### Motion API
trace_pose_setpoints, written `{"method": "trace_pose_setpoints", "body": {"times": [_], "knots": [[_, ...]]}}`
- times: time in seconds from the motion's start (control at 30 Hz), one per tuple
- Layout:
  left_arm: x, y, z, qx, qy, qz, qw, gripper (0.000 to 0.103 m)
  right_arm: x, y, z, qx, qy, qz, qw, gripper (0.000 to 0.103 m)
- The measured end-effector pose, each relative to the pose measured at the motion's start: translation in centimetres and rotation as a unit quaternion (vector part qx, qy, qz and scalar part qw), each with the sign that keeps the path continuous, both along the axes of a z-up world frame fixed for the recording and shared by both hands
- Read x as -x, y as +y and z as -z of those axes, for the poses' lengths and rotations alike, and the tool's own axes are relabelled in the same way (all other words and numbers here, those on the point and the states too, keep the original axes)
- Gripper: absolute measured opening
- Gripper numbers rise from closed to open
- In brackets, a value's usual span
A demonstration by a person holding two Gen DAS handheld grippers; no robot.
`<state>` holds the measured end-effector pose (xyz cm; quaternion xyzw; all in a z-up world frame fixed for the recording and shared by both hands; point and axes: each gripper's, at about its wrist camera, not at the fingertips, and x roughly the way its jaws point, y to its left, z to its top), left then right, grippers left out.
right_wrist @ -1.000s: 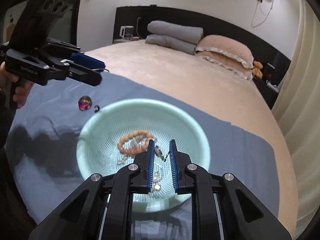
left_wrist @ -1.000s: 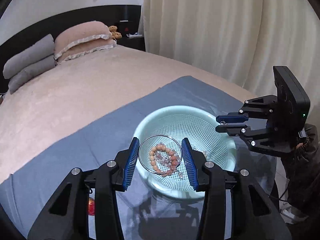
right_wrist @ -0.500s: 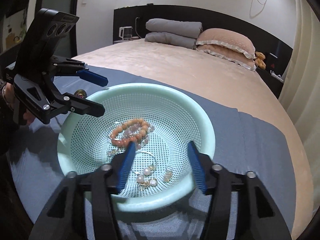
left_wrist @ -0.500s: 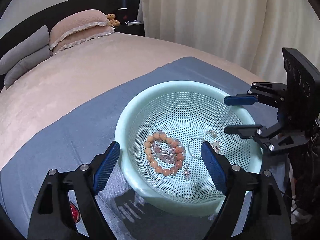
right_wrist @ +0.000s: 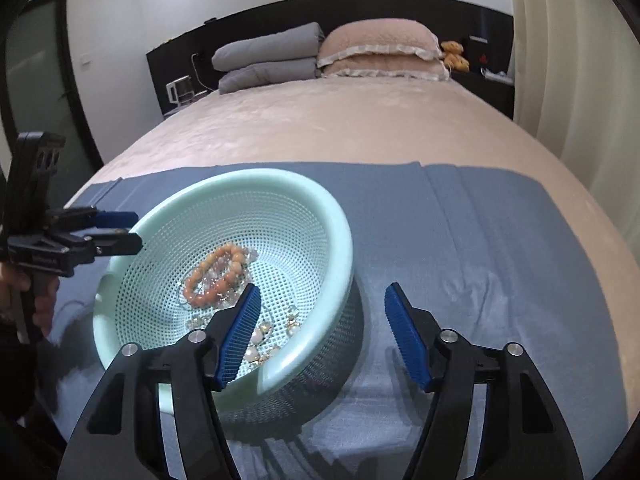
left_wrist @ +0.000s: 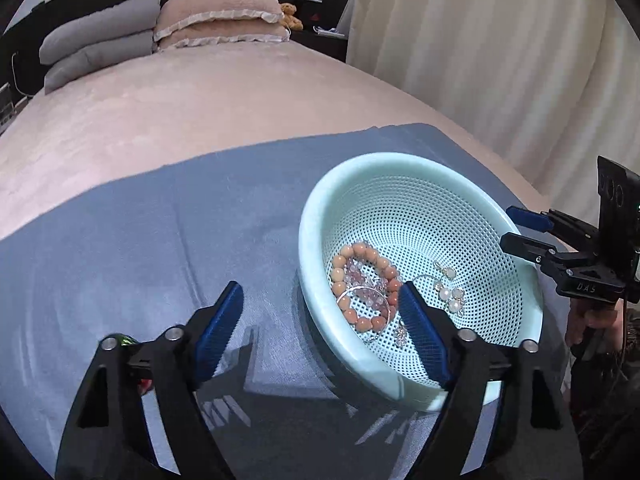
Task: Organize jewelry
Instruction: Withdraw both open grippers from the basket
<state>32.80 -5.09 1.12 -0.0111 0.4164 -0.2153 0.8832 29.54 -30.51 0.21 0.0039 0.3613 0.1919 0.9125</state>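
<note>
Both grippers have swung apart since a second ago: then each hung over the middle of the basket, now the left gripper [left_wrist: 320, 320] straddles the basket's left rim in its own view and the right gripper [right_wrist: 322, 320] straddles the right rim in its view. Their jaws, having sprung wide, have just been closing a little again; both stand open and grip nothing, with only the rim and blue cloth between the ribbed blue pads. Judging by this, the two tongs are set to take the pale green basket [left_wrist: 400, 168] by opposite sides. It is a round plastic colander, smooth at the thick lip and pierced all over with small holes, resting on a thin blue cloth [left_wrist: 160, 240] spread over the plush beige bed. Inside lies the jewelry: a bracelet of matte orange beads [left_wrist: 360, 284] tangled with clear pinkish beads and a thin silver hoop, and pearl earrings [left_wrist: 450, 294] just right of it. A shiny bead peeks out lower left, behind the left finger.
</note>
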Motion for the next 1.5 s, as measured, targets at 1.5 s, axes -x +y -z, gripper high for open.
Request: {"method": "trace_pose_setpoints", "body": {"times": [1.5], "knots": [[16.6,11.6,0.7,-0.061,-0.029,-0.119,0.9906,0.042,10.1,15.0,-1.0,-0.011,0.05,-0.104,0.993,0.033]]}}
